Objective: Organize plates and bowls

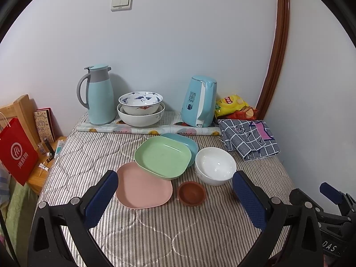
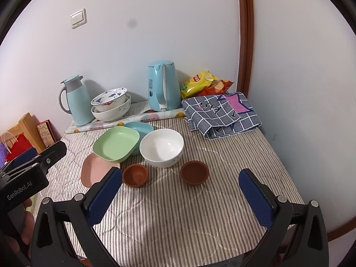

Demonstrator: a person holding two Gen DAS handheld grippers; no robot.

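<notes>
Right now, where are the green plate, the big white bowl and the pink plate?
green plate (image 1: 162,155), left wrist view, flat inside.
big white bowl (image 2: 161,148), right wrist view, inside bottom.
pink plate (image 1: 142,187), left wrist view, flat middle.

The left claw (image 1: 175,191) is held low and level, its two blue-padded fingers (image 1: 101,197) spread wide apart with nothing between them. The right claw (image 2: 180,194) sits in much the same pose, fingers (image 2: 255,200) equally wide and empty. The two are side by side: in the right wrist view the left claw's black body shows at the left edge, with part of the person's hand (image 2: 27,224) wrapped around its grip.
</notes>
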